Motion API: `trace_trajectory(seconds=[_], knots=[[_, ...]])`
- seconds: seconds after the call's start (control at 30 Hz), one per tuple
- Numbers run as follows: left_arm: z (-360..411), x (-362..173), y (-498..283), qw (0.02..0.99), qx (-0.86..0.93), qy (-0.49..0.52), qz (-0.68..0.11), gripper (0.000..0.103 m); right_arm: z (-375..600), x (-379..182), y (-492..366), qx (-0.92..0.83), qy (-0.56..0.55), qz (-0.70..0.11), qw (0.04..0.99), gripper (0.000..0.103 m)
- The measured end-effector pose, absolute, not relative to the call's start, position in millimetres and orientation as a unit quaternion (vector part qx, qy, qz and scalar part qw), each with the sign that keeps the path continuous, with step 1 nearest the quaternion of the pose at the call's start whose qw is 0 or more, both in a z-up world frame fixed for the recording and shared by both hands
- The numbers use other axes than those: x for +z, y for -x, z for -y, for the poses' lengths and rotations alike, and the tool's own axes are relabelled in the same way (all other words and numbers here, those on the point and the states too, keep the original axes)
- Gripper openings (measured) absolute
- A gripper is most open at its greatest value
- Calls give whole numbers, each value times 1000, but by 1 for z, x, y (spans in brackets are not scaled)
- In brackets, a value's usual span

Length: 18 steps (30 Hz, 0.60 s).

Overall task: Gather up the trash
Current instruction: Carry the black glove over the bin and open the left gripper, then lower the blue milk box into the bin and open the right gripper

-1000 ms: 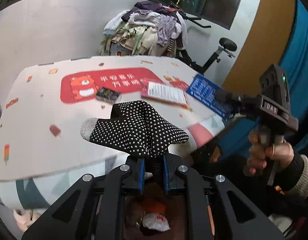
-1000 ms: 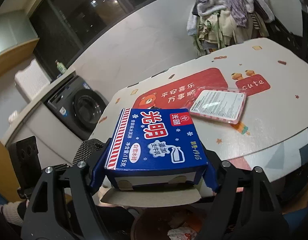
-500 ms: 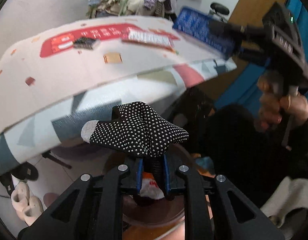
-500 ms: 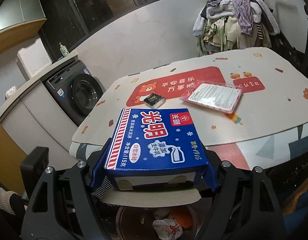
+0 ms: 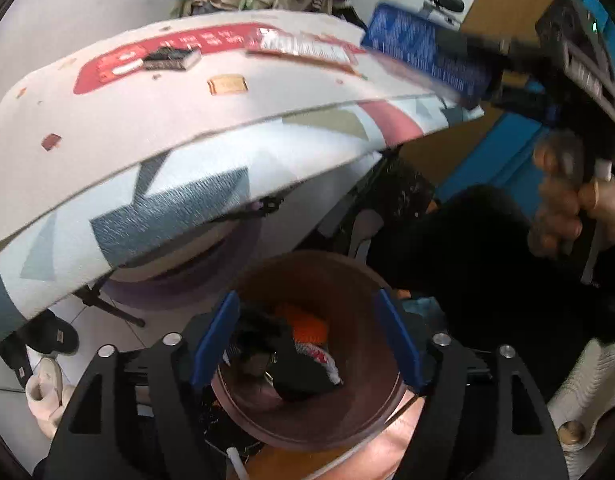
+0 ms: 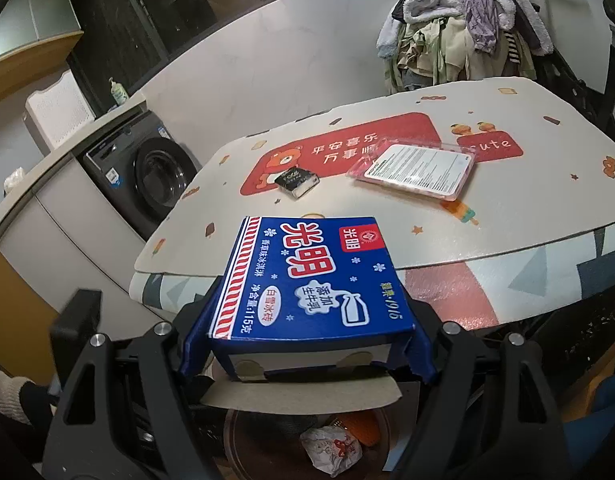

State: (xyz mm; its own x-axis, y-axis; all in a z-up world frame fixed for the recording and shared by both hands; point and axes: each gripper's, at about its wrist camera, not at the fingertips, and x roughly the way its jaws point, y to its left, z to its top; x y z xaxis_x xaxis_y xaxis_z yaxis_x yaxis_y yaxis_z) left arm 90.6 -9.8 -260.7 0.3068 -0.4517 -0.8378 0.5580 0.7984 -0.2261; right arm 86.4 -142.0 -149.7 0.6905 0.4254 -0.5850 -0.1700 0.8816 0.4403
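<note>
The left tool [image 5: 307, 340] hangs over a brown trash bin [image 5: 371, 412] that stands on the floor below the tabletop [image 5: 147, 120] edge; its jaws are opening, spread apart with nothing between them. Inside the bin lie a dark dotted glove [image 5: 291, 364], something orange [image 5: 307, 326] and a crumpled white wrapper [image 5: 325, 360]. The right tool [image 6: 307, 344] pinches a blue ice-cream carton [image 6: 307, 276] by its two sides, holding it flat above the bin with its brown end flap [image 6: 299, 398] hanging open toward the camera; the bin's rim and the white wrapper show under it. On the tabletop, well apart from each other, rest a small black packet [image 6: 297, 181] on the red printed panel and a pink-edged flat package [image 6: 415, 170] with a white label. A pile of clothes [image 6: 463, 20] sits beyond the tabletop, and a washing machine [image 6: 147, 172] stands at the left.
</note>
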Motion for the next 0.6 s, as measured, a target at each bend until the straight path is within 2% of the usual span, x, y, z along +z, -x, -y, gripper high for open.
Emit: trace_trajectory(seconds=[0.13, 0.4, 0.6], knots=[[2, -244, -89, 826, -309, -42, -470, 74, 135, -153, -84, 169, -167, -364, 901, 77], [-19, -210, -75, 872, -280, -27, -400, 88, 115, -168, -73, 181, -134, -390, 893, 77], [-33, -198, -66, 893, -259, -20, -367, 92, 95, -176, -63, 197, -107, -405, 887, 77]])
